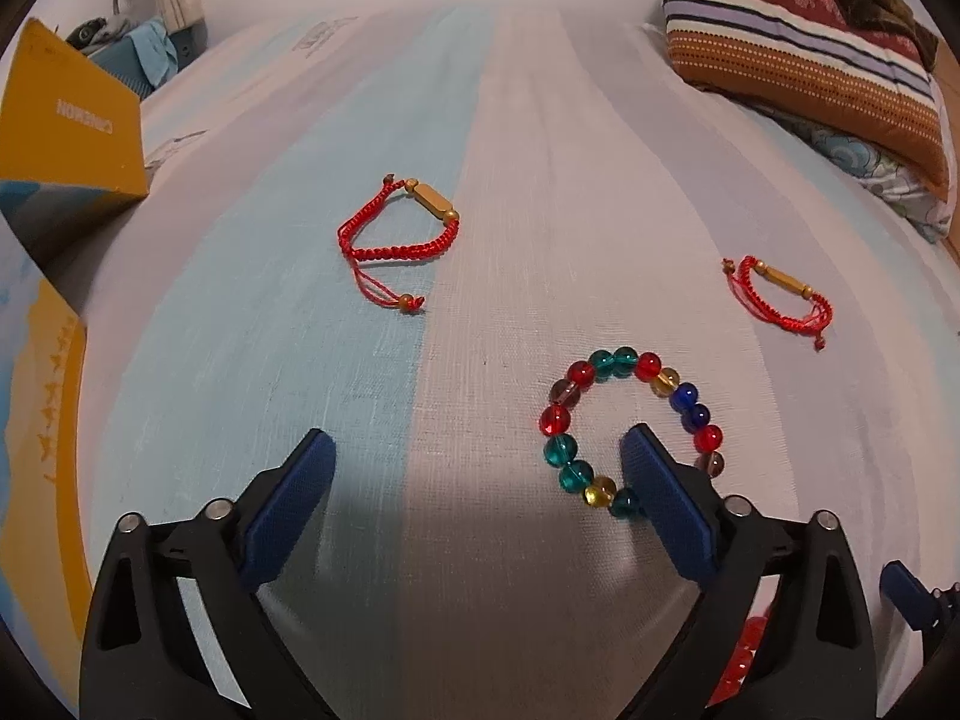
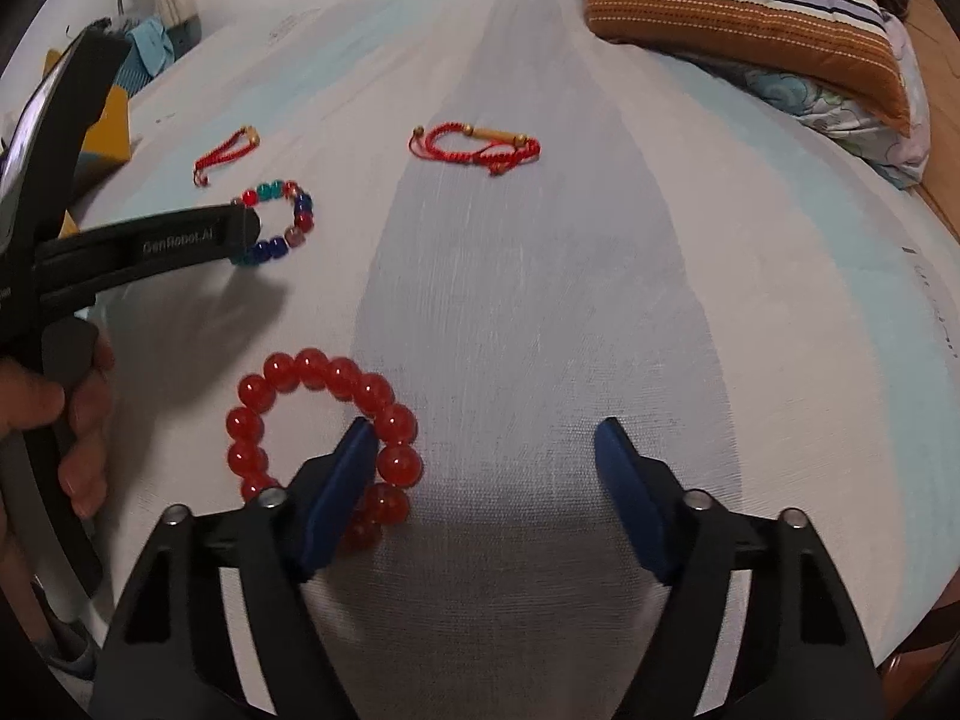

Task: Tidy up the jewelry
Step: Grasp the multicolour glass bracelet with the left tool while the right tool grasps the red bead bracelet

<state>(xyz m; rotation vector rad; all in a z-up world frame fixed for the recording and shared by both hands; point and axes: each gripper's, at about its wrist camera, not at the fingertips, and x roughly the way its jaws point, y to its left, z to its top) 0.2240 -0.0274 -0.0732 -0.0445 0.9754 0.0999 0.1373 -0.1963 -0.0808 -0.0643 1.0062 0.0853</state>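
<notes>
A multicoloured glass-bead bracelet [image 1: 555, 420] lies on the striped bedsheet [image 1: 480, 120]. My left gripper [image 1: 477, 450] stands open over it, with its right finger [image 1: 660, 492] inside the ring and the ring's left side between the jaws. A red bead bracelet [image 2: 312, 369] lies under my right gripper [image 2: 485, 435], which is open. That gripper's left finger [image 2: 342, 492] sits inside the ring, and the ring's right side is between the jaws. Two red cord bracelets with gold tubes [image 1: 429, 198] [image 1: 780, 277] lie farther back.
A yellow box [image 1: 72, 120] stands at the left edge of the bed. A striped folded blanket [image 1: 798, 42] lies on patterned bedding at the back right. A person's hand [image 2: 78, 420] holds the left gripper's handle. The bed drops off at the right.
</notes>
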